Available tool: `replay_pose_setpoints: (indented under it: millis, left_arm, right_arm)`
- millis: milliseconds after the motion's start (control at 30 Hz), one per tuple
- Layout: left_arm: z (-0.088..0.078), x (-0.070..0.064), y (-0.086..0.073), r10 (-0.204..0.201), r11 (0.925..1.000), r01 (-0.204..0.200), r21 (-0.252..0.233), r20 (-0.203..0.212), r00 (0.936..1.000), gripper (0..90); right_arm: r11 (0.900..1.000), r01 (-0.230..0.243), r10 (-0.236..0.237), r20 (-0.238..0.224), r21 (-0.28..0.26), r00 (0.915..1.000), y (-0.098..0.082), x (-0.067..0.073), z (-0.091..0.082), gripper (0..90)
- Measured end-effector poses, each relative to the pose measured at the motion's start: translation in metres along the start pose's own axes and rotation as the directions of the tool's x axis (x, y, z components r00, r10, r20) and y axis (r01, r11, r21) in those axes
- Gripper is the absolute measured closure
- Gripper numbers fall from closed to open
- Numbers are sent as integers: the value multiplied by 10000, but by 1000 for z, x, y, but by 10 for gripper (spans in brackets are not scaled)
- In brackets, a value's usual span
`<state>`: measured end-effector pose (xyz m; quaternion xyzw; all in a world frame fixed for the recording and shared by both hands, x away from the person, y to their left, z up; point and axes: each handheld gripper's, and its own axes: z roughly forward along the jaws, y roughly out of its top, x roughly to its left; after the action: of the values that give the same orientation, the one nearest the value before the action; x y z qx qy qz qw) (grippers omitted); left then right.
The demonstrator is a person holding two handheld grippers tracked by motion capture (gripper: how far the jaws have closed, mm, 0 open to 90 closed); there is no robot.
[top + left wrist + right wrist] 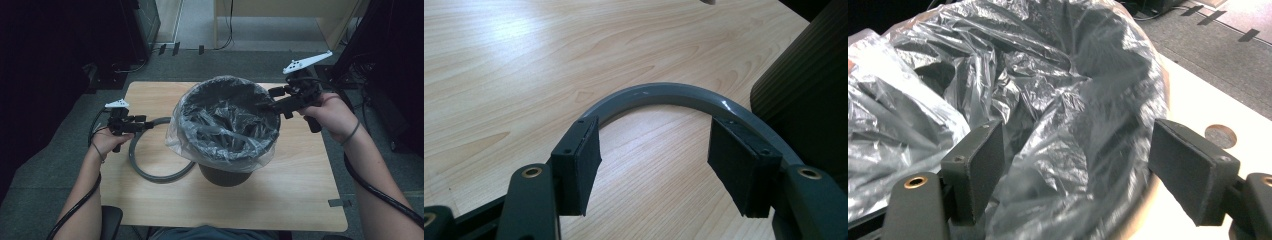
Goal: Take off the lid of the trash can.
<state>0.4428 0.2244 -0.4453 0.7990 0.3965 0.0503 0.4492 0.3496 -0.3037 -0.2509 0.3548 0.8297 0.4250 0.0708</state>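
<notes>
A dark waste bin point(225, 176) stands mid-table, lined with a clear plastic bag point(225, 125) that folds over its rim. A grey ring point(150, 172) lies flat on the table to the bin's left, one side running under the bin. My left gripper point(148, 123) hovers low at the ring's far-left arc. In the left gripper view it point(654, 145) is open, and the ring point(664, 92) curves just beyond both pads. My right gripper point(265, 106) is at the bin's right rim. Here it point(1078, 135) is open and straddles the bag-covered rim point(1048, 75).
The wooden table point(280, 190) has bare space in front of and to the right of the bin. The bin's ribbed wall point(809, 85) is close on the right of the left gripper. A round brown mark point(1220, 136) sits on the tabletop. Dark equipment and cables stand beyond the table.
</notes>
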Motion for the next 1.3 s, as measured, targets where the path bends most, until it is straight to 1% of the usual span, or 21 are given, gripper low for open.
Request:
replay_pose_setpoints:
  millis: [67,200,267,433,467,600,700,767,933,1033,1200,1300]
  left_arm:
    - [0,0,-1,29,10000,-29,0,-15,10000,370]
    - [1,1,-2,217,9998,-217,23,-56,9997,379]
    - [2,3,-2,284,9995,-282,136,-146,9995,381]
    - [7,7,-5,255,9993,-249,281,-194,9995,380]
    - [7,8,-5,304,9992,-297,281,-241,9992,380]
    - [8,12,-7,244,9995,-238,191,-326,9992,380]
    - [9,14,-10,274,9995,-267,181,-416,9988,380]
    - [10,15,-10,301,9994,-292,207,-483,9984,379]
    - [11,16,-11,406,9991,-399,145,-502,9979,378]
    - [11,17,-13,400,9991,-394,136,-486,9980,377]
    - [11,21,-15,326,9994,-321,87,-541,9980,375]
    - [11,24,-16,297,9996,-296,41,-600,9978,374]
  right_arm:
    - [10000,-41,41,57,-5,10000,-3,-1,-4,229]
    - [9999,-133,134,214,-15,9997,-12,-4,-13,229]
    - [9997,-219,221,263,-45,9994,-16,-7,-15,229]
    - [9992,-403,405,375,-64,9985,-27,-12,-21,229]
    - [9990,-445,448,386,-79,9982,-28,-12,-22,229]
    - [9990,-428,433,496,-96,9978,-34,-14,-25,225]
    - [9975,-663,673,407,-248,9969,-38,-16,-28,220]
    - [9975,-650,661,432,-271,9969,-40,-17,-30,220]
    - [9981,-565,580,616,-249,9964,-44,-19,-38,220]
    - [9971,-674,698,716,-357,9950,-49,-21,-43,220]
    - [9958,-824,858,914,-404,9921,-60,-25,-43,220]
    - [9961,-840,864,1040,-274,9908,-68,-26,-40,220]
